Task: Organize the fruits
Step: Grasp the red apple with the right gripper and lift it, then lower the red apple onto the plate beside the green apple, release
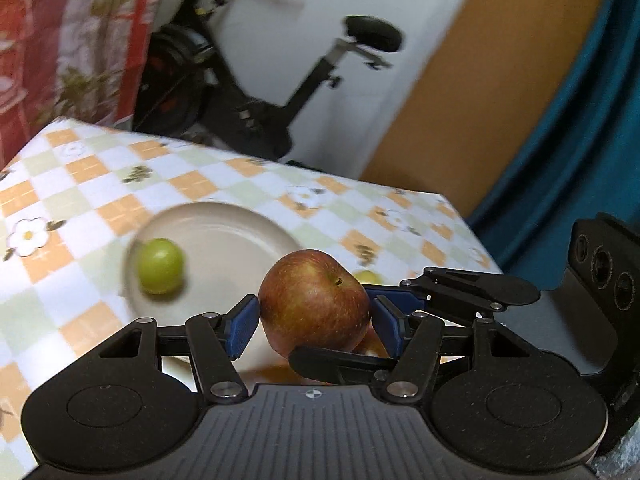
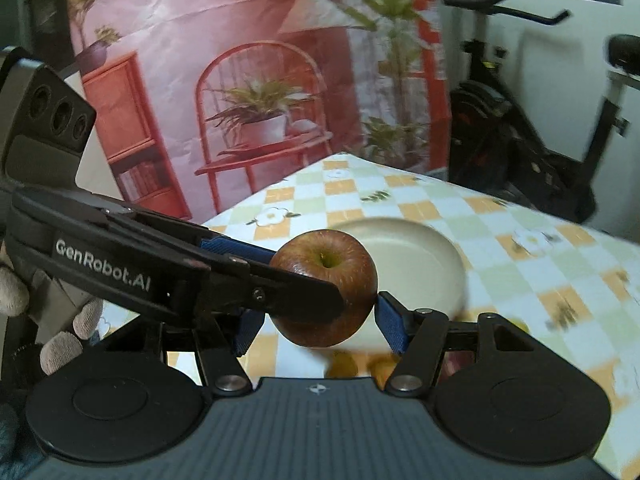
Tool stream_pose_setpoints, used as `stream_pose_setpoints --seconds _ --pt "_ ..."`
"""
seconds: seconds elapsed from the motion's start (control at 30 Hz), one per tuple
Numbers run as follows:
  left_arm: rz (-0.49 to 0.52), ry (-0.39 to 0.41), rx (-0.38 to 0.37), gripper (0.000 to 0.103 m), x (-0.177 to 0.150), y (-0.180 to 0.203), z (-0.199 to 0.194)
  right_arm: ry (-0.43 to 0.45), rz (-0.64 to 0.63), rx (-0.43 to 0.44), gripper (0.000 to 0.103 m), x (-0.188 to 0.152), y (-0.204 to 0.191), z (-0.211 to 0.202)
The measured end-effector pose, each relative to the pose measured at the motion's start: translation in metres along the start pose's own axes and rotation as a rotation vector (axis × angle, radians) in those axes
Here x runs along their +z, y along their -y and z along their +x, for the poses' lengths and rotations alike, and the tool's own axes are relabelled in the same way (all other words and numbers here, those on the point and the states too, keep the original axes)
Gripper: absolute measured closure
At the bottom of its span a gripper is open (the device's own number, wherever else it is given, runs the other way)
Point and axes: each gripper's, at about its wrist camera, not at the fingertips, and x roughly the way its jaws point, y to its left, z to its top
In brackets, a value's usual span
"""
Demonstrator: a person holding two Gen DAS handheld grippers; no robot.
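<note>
A red apple (image 1: 314,300) hangs above the table between both grippers at once. My left gripper (image 1: 316,320) has its blue pads on the apple's two sides. My right gripper (image 2: 320,316) also closes on the same apple (image 2: 326,288); its fingers cross in from the right in the left wrist view. A beige plate (image 1: 224,240) lies on the checked tablecloth behind the apple, with a green round fruit (image 1: 160,266) on its left part. The plate (image 2: 416,256) also shows in the right wrist view. Blurred fruits (image 2: 360,364) lie on the table under the apple.
The table (image 1: 100,184) has a checked orange, green and white cloth; its far edge and right corner are close. An exercise bike (image 1: 280,92) stands behind it. A red printed backdrop (image 2: 240,80) hangs at the left. A small yellow-green fruit (image 1: 368,277) lies right of the plate.
</note>
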Motion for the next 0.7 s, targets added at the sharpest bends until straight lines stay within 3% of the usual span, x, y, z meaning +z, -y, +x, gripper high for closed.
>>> stream_pose_setpoints --seconds 0.2,0.37,0.7 --pt "-0.117 -0.093 0.040 0.039 0.015 -0.051 0.026 -0.168 0.005 0.033 0.040 0.028 0.004 0.076" --pt "-0.169 -0.135 0.044 0.040 0.016 -0.076 0.039 -0.265 0.014 0.036 0.040 0.032 0.007 0.112" --pt "-0.166 -0.105 0.096 0.040 0.026 -0.095 0.043 -0.308 0.009 0.015 0.040 0.036 0.008 0.145"
